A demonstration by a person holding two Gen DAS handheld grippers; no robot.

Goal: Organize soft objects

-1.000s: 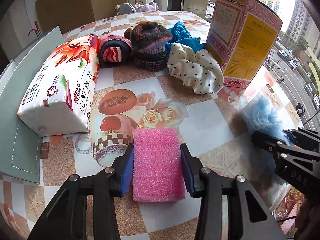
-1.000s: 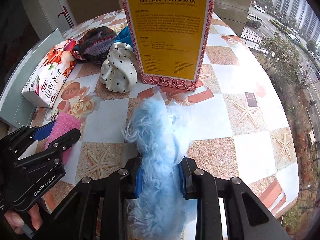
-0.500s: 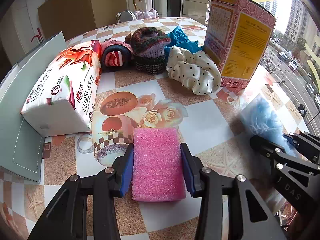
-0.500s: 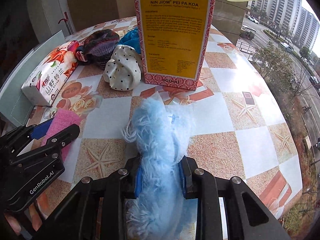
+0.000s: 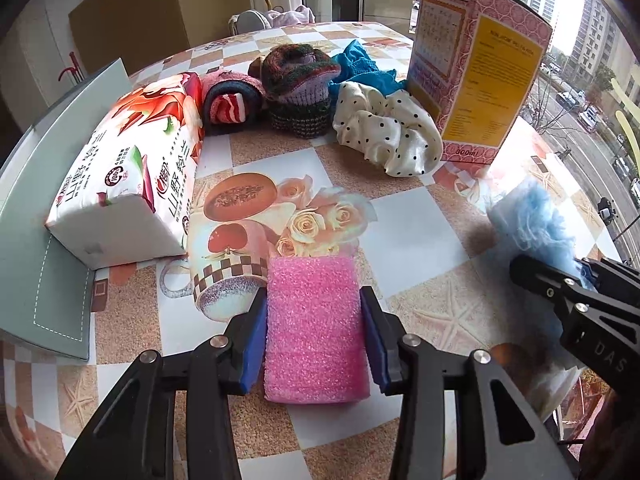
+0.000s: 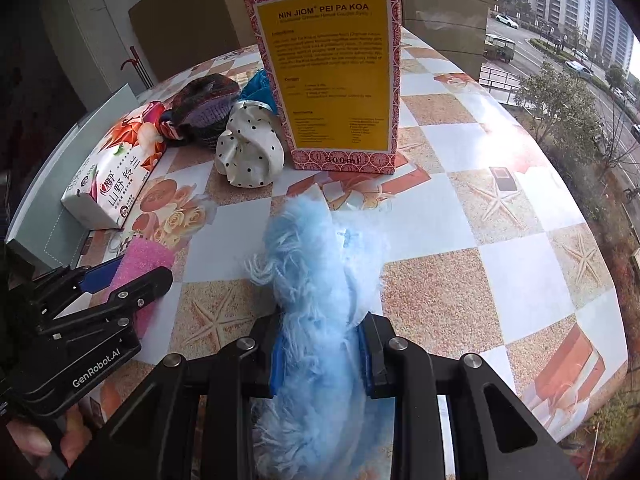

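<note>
While each claw grips its own piece, the left claw (image 5: 314,330) holding the pink sponge (image 5: 314,326) lengthwise and the right claw (image 6: 322,354) pinching the blue fluffy cloth (image 6: 320,280), the soft pile (image 5: 304,88) lies straight ahead across the bench (image 5: 424,248), nearer the left.

Daylight pours in from the window (image 5: 592,60) on my right, bright enough to wash out the tablecloth (image 6: 496,140) there in white glare. The room to my left stays dim. Shadows under my claws are soft. Both views bulge strongly, with black corners. The box's (image 6: 328,64) small print is perhaps slightly blurred.
</note>
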